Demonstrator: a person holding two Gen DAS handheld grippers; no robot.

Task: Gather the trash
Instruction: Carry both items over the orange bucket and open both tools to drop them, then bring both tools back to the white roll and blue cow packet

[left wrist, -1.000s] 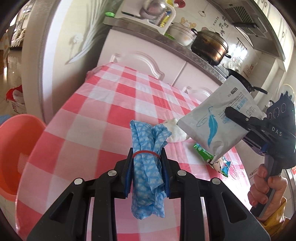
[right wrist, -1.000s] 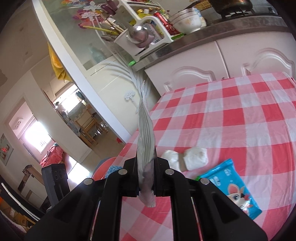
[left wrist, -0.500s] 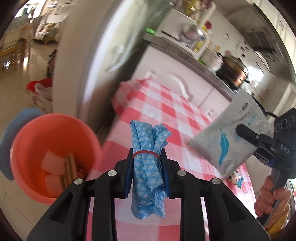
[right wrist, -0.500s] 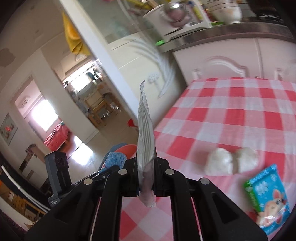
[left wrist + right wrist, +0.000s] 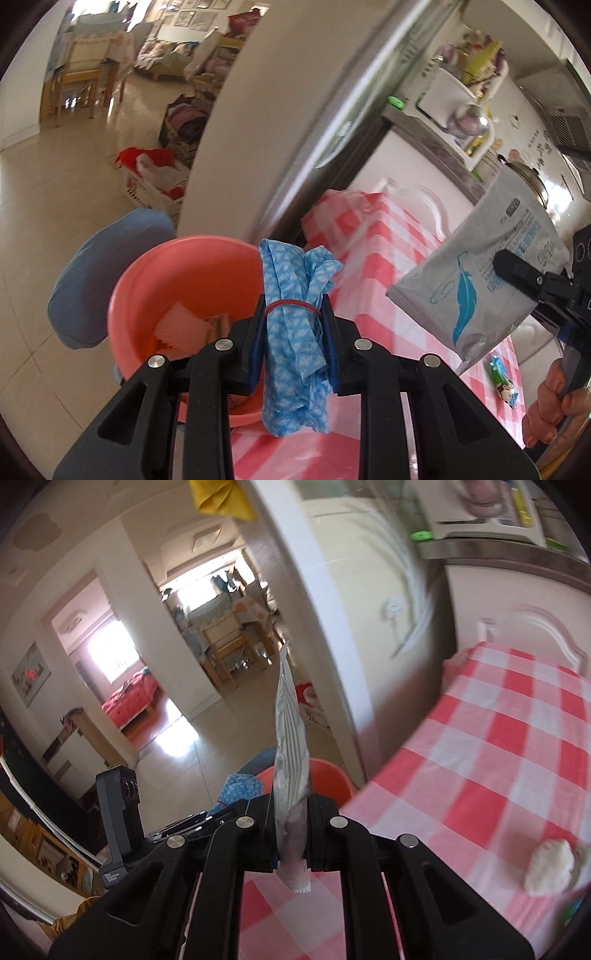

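Observation:
My left gripper [image 5: 293, 325] is shut on a rolled blue cloth [image 5: 293, 332] bound by a red rubber band. It hangs by the table's left edge, over the near rim of an orange basin [image 5: 177, 284] that stands on the floor with some scraps inside. My right gripper [image 5: 291, 823] is shut on a flat grey pouch [image 5: 290, 746], seen edge-on here. In the left wrist view the same grey pouch [image 5: 480, 291], printed with a blue feather, hangs over the red-checked table [image 5: 388, 266]. The orange basin [image 5: 328, 775] shows just beyond the right gripper's tip.
A crumpled white wad [image 5: 550, 864] and a small blue snack packet [image 5: 504, 380] lie on the table. A blue cushion [image 5: 99, 273] sits on the floor by the basin. A white wall [image 5: 266, 110] and kitchen cabinets [image 5: 413, 184] stand close behind. A hand [image 5: 554, 402] holds the right tool.
Both grippers have swung left from over the table to its left edge. The orange basin has come from the frame's edge to just below the left gripper. Both grips are unchanged.

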